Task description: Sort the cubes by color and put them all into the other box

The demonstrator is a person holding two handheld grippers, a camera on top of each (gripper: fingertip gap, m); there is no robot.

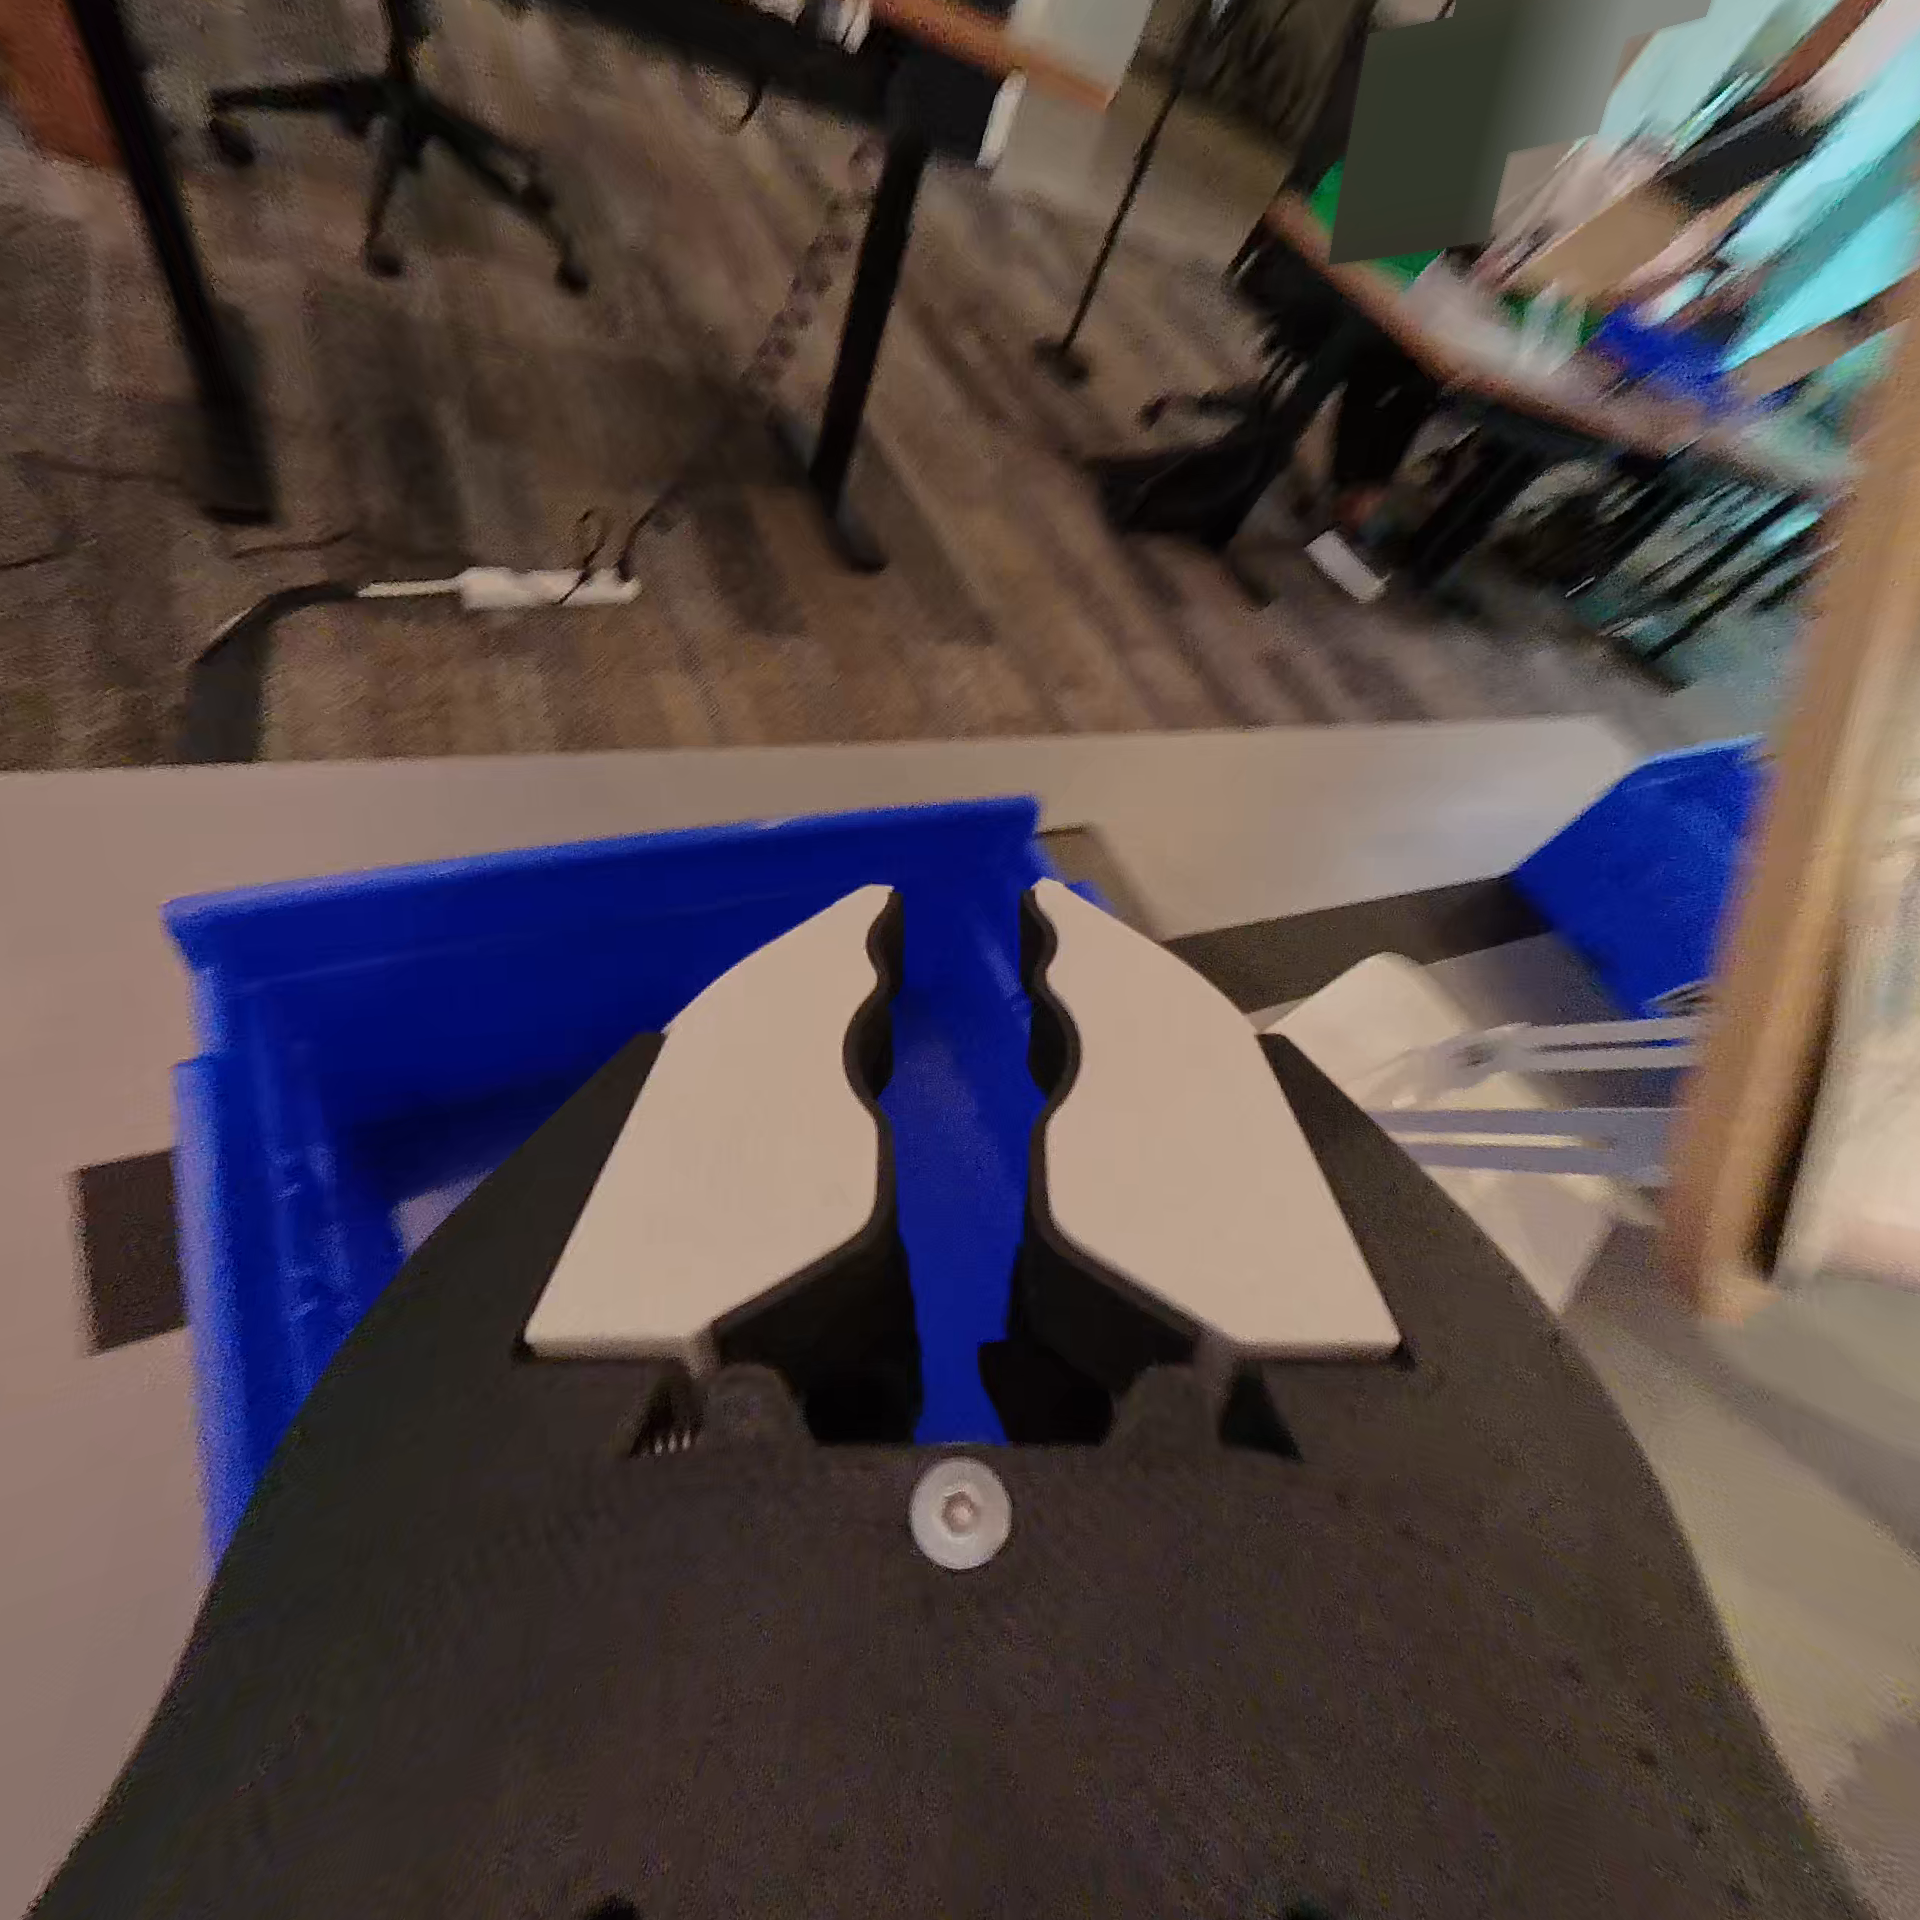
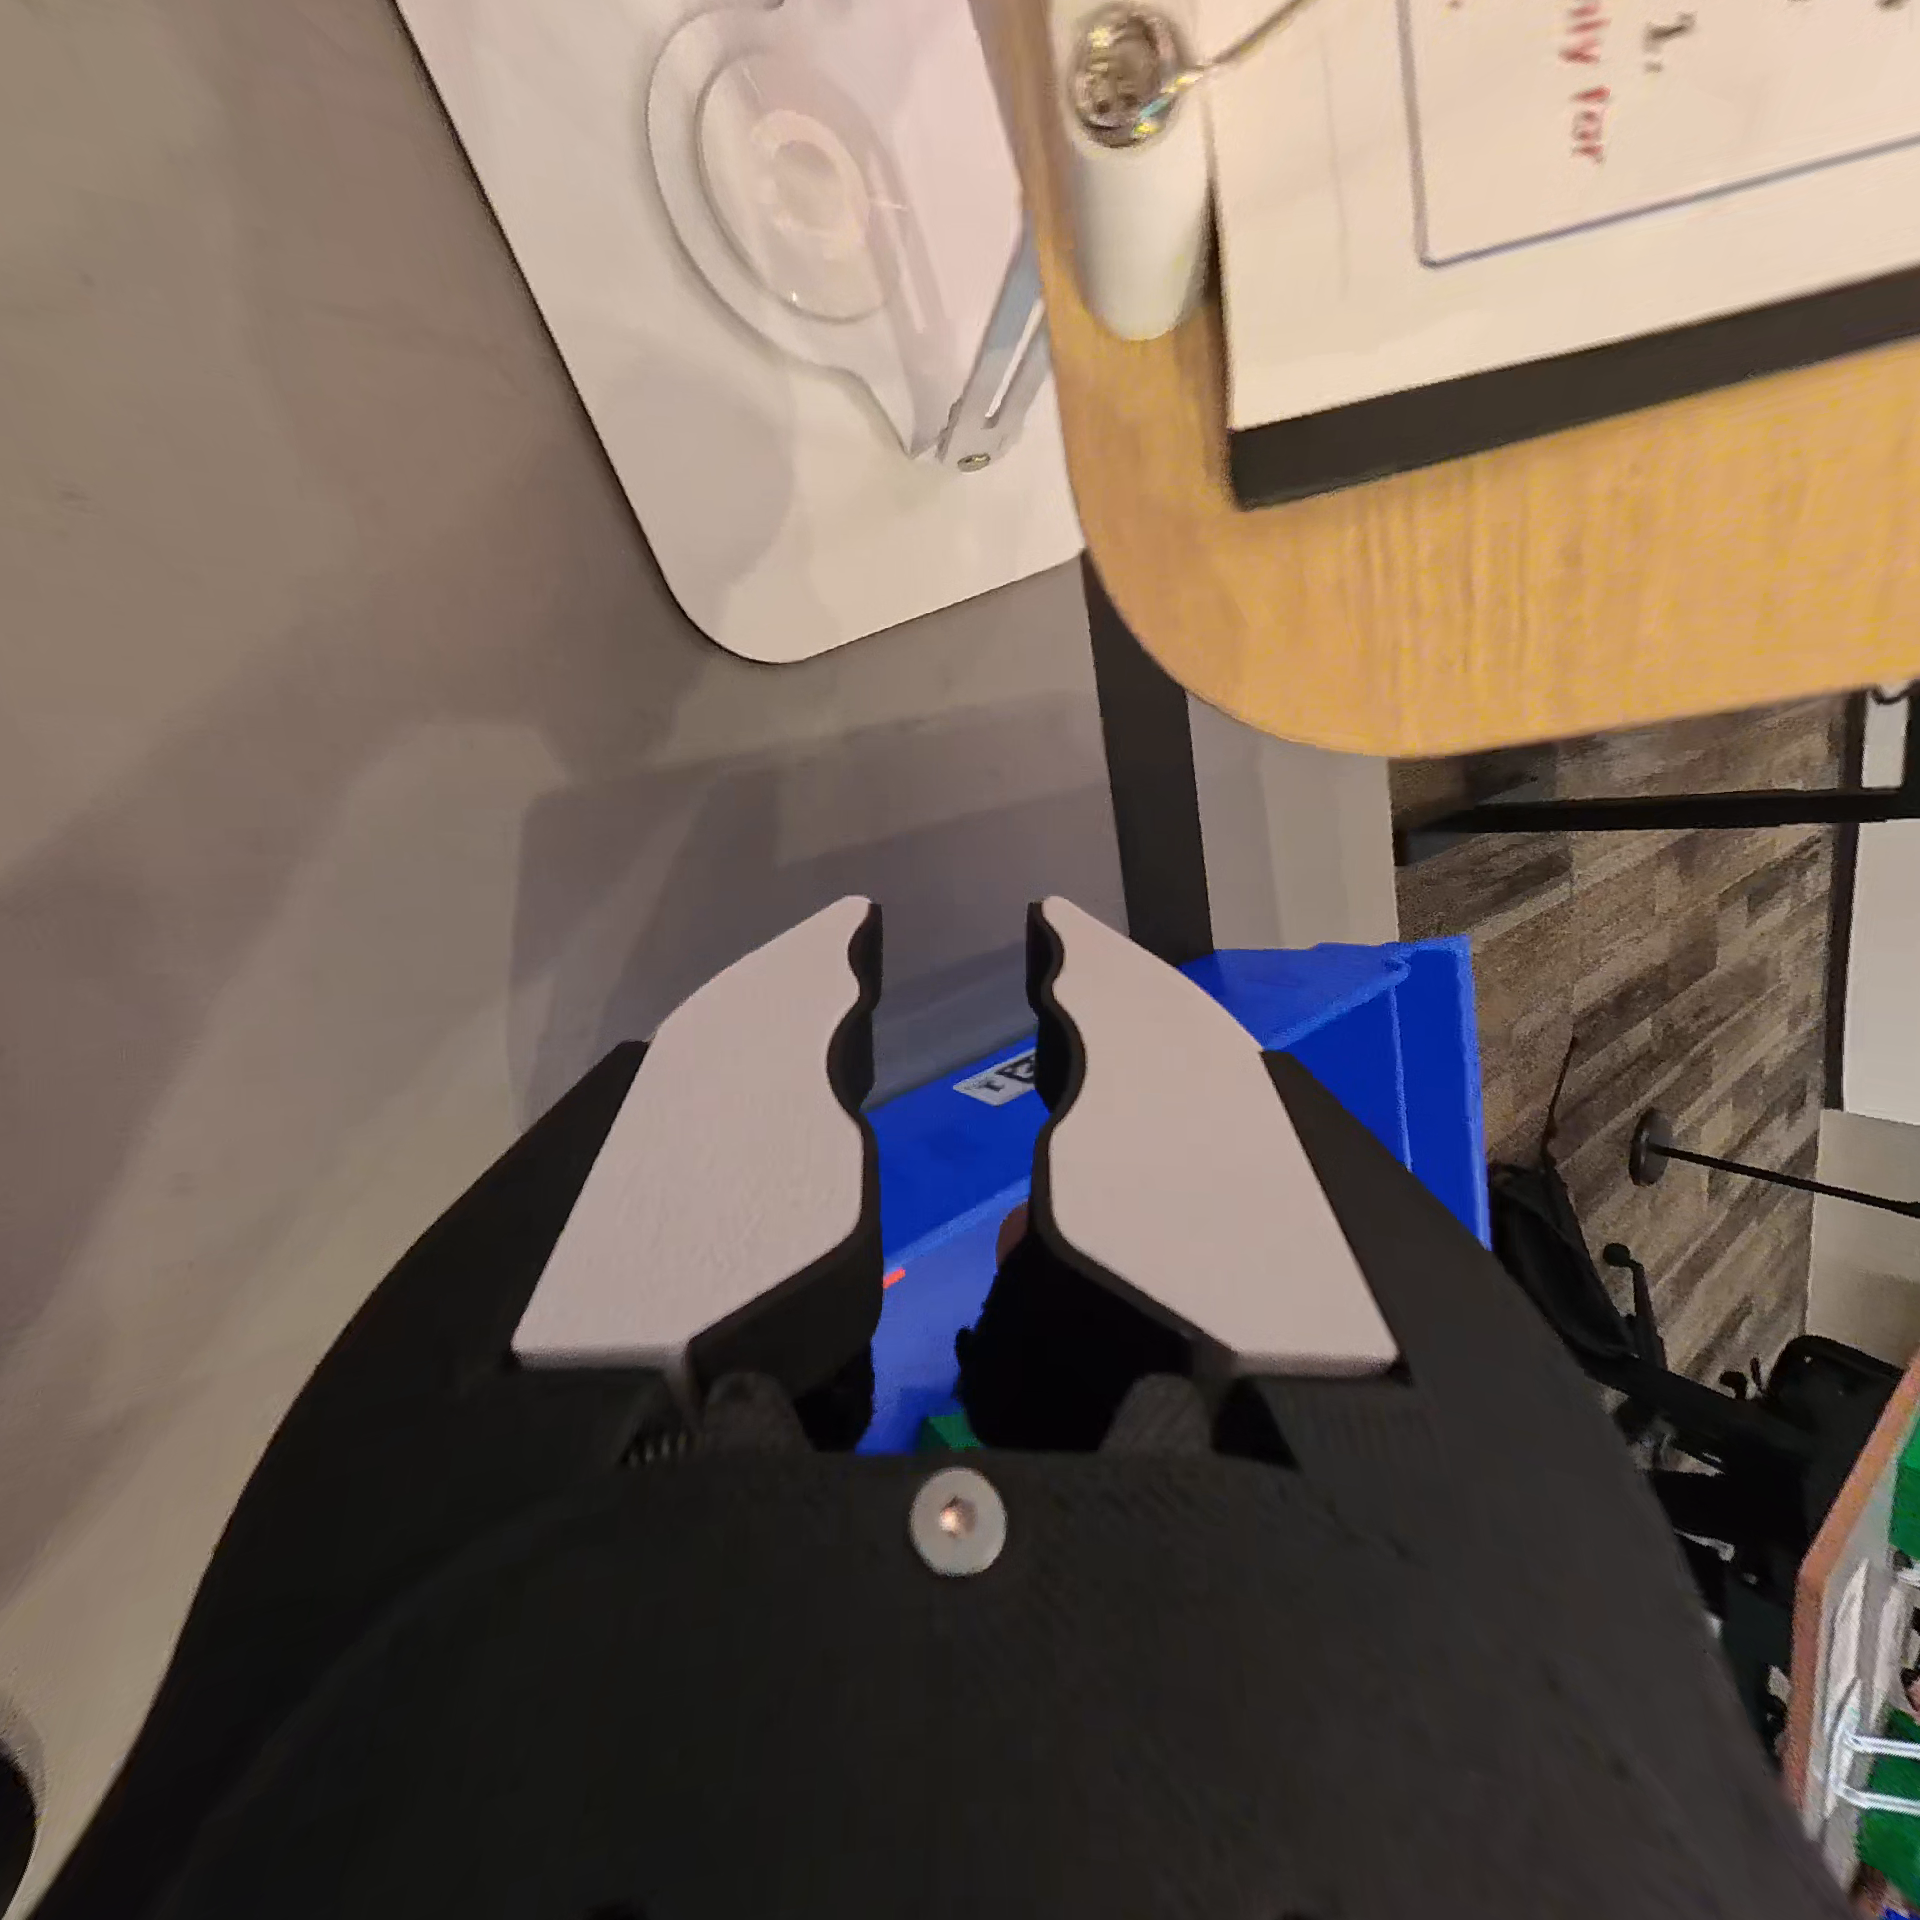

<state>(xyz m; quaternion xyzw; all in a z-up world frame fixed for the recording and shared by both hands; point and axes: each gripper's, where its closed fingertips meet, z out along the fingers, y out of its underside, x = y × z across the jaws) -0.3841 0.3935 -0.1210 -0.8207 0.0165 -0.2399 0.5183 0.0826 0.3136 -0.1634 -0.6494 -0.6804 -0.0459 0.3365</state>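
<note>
While the left gripper (image 1: 958, 894) hangs over a blue box (image 1: 582, 914) on the grey counter (image 1: 94, 997), its pale fingers (image 1: 727, 1122) stand a little apart with only the box's blue wall showing between them, and nothing is pinched. What the box holds cannot be told, since the gripper body covers most of its inside. A strip of black tape (image 1: 125, 1247) lies on the counter at the box's left side. A second blue box (image 1: 1652, 883) sits farther right, beyond a white sheet (image 1: 1382, 1018) and a clear, blurred object lying on it.

From the right wrist view, the right gripper (image 2: 954, 914) is likewise spread and bare, hovering above that blue box (image 2: 1382, 1039). Through the slot between its fingers a small reddish-brown shape (image 2: 1013, 1231) and a bit of green (image 2: 948, 1436) show low down near the box; they may be cubes, but too little is visible to be sure, or to say whether they lie inside. A white label (image 2: 1003, 1081) is stuck on the box's face.

Farther along the counter rests a white mat (image 2: 831, 499) carrying a clear tape dispenser (image 2: 800, 197). A light wooden board (image 2: 1455, 623) with a sheet of paper on it juts in at upper right. Beyond the counter's edge lie patterned carpet (image 1: 623, 364), black desk legs (image 1: 862, 343), an office chair (image 1: 416, 135) and a white power strip (image 1: 520, 590).
</note>
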